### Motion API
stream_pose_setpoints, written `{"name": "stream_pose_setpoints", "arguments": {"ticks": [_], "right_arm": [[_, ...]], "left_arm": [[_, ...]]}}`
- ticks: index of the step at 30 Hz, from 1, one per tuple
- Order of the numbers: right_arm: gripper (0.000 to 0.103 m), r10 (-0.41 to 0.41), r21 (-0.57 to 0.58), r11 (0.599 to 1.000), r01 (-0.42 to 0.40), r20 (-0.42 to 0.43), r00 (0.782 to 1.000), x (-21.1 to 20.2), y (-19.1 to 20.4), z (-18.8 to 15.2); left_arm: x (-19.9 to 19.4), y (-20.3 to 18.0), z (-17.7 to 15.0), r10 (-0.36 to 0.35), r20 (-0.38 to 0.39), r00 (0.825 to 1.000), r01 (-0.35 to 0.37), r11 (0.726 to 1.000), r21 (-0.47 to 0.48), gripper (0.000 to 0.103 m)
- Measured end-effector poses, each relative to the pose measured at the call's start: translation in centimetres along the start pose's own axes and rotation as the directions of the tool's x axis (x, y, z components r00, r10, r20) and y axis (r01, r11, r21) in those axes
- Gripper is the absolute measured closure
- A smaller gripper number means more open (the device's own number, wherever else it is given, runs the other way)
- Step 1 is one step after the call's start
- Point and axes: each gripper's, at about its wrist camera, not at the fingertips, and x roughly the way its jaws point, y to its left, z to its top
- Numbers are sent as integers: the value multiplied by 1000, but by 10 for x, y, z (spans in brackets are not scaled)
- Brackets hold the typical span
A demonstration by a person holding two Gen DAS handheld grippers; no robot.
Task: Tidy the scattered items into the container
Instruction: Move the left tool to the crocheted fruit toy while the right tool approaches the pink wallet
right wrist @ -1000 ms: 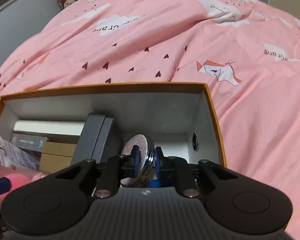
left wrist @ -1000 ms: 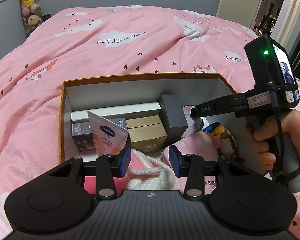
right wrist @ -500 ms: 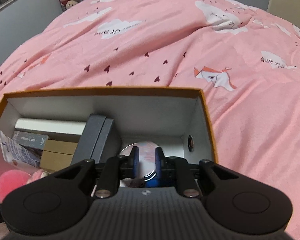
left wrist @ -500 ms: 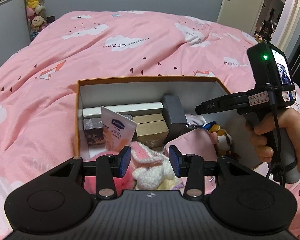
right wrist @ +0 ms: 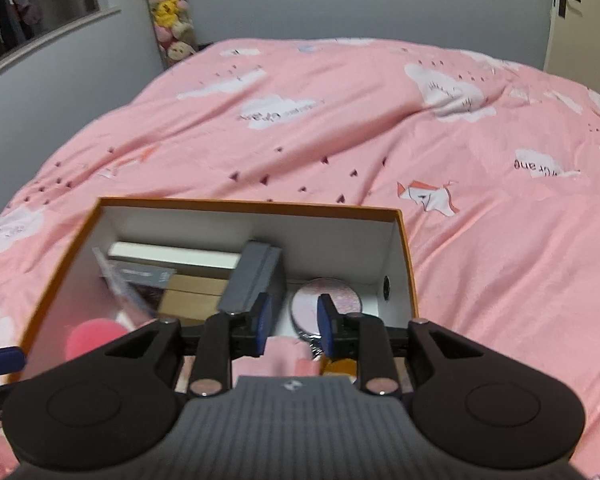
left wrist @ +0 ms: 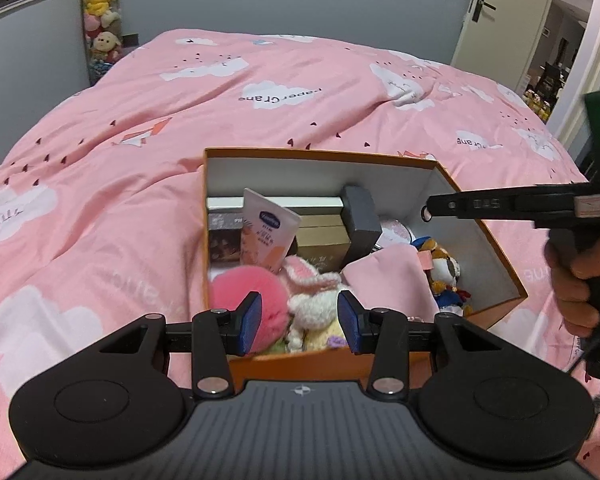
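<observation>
Hovering above the near end of the orange box (right wrist: 256,205), the right gripper (right wrist: 292,320) had its jaws parted with nothing between them; they had just been opening, and the round pink tin (right wrist: 326,304) lay flat on the box floor below and beyond the tips, against the far right corner beside the upright grey case (right wrist: 256,276). Left gripper (left wrist: 300,316) hung over the near left end of the same box, jaws spread and empty, with the pink pompom (left wrist: 244,288) and the knitted bunny (left wrist: 316,296) directly beneath them. Box sat on the pink bed cover (left wrist: 140,160), its long axis running away from both cameras. No loose item showed on the cover in either view, so everything visible was already inside. Judged: neither hand had a target ahead; any further pick would lie outside these views.
</observation>
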Motion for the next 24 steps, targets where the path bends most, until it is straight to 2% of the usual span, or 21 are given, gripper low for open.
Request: {"name": "stream_pose_setpoints", "arguments": {"ticks": [10, 14, 19, 24], "right_arm": [[62, 55, -41, 998, -52, 92, 994, -64, 19, -29], [59, 119, -33, 993, -116, 123, 985, -86, 24, -52], [59, 172, -39, 985, -168, 153, 973, -104, 33, -89], [58, 201, 17, 979, -204, 103, 974, -93, 36, -124]], "left_arm": [[-34, 4, -26, 1, 33, 999, 0, 1000, -29, 52], [-44, 11, -42, 9, 44, 999, -7, 999, -54, 51], [-41, 28, -69, 10, 8, 1000, -9, 990, -142, 51], [-22, 36, -98, 22, -46, 999, -31, 978, -206, 48]]}}
